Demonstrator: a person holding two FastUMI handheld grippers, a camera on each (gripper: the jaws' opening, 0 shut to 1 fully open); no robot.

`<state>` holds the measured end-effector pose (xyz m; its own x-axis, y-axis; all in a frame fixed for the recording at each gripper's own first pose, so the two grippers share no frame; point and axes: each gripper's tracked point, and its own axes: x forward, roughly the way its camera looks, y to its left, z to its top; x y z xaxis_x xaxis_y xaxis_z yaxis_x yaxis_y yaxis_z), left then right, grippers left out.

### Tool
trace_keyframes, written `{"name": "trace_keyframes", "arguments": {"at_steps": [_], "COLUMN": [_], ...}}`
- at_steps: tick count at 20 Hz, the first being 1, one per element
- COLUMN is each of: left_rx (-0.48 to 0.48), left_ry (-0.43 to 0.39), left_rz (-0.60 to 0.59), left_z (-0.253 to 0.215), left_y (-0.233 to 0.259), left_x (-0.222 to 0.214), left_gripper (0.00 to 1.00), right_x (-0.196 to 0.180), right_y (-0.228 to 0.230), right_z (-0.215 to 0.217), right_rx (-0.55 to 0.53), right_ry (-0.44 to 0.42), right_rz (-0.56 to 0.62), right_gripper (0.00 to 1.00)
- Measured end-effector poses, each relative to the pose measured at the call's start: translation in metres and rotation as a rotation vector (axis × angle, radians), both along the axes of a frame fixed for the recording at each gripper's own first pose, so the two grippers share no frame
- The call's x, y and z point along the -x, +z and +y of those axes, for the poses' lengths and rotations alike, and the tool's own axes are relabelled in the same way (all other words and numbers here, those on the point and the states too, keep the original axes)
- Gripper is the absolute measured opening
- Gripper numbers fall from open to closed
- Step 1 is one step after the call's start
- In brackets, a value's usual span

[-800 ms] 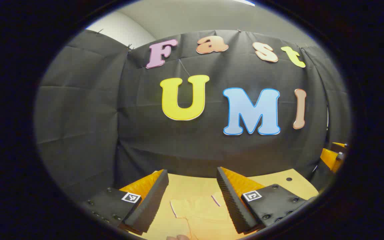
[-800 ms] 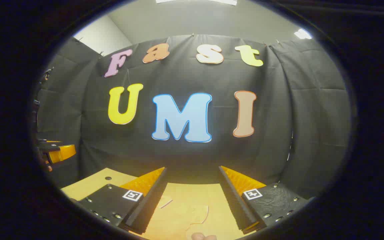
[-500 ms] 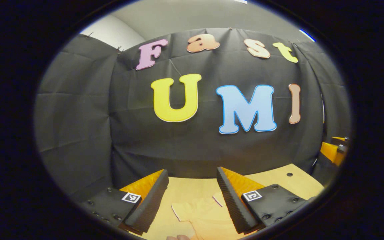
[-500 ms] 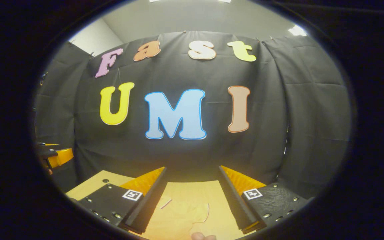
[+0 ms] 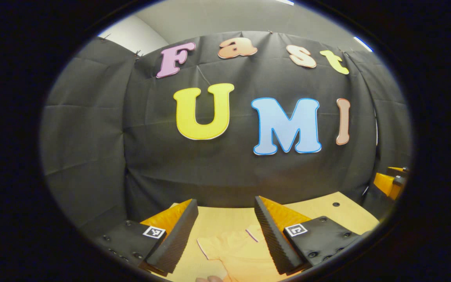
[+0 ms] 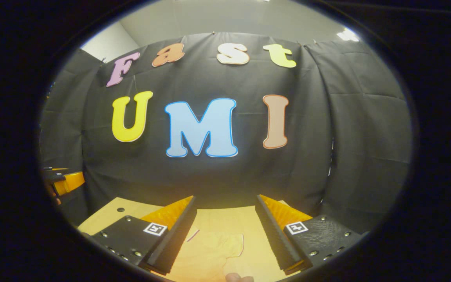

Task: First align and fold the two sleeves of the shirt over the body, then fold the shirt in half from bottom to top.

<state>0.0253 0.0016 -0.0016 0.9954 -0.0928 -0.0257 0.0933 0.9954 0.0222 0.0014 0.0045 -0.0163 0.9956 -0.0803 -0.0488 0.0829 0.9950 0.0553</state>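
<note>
Since the earlier pictures both views have tipped down a little, so more of the worktop [image 5: 343, 213] is seen and the shirt [image 5: 241, 252] sits a bit higher between the fingers. In the left gripper view the black wall cloth [image 5: 92, 129] has slid slightly to the left.

The left claw [image 5: 225, 231] is held above the worktop with its fingers spread wide apart, and nothing is pinched between them. The shirt is seen below the gap, lying flat on the worktop, with one short sleeve [image 5: 210, 246] pointing to the left. The right claw [image 6: 225, 231] is also spread wide and nothing is held by it. Below its gap the shirt [image 6: 210, 254] is seen again, with a sleeve [image 6: 231, 244] pointing to the right.

At the far right edge of the left gripper view a part of the other claw [image 5: 390, 184] is seen, well apart from the shirt. At the far left edge of the right gripper view a part of the other claw [image 6: 63, 182] is seen too. A small dark hole [image 5: 335, 204] is seen in the worktop on the right. A fingertip [image 6: 239, 278] of the person is seen at the very bottom of the right gripper view. The shirt is partly covered by the fingers of each claw
</note>
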Motion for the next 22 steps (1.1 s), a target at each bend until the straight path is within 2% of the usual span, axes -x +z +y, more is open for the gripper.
{"name": "trace_keyframes", "arguments": {"at_steps": [6,9,16,22], "left_rx": [0.002,0.003,-0.001,-0.021], "left_ry": [0.009,0.015,0.039,0.064], "left_rz": [-0.003,-0.001,0.016,0.031], "left_z": [0.009,0.012,0.019,0.026], "left_y": [0.001,0.001,-0.005,-0.008], "left_x": [0.003,0.003,0.007,0.007], "left_gripper": [0.94,0.94,0.94,0.94], "right_x": [-0.007,-0.019,-0.067,-0.101], "right_y": [-0.023,-0.047,-0.128,-0.222], "right_z": [0.0,-0.003,-0.02,-0.034], "right_rx": [-0.023,-0.041,-0.077,-0.11], "right_ry": [0.001,0.005,0.014,0.024], "right_rz": [0.061,0.139,0.328,0.54], "right_gripper": [0.94,0.94,0.95,0.96]}}
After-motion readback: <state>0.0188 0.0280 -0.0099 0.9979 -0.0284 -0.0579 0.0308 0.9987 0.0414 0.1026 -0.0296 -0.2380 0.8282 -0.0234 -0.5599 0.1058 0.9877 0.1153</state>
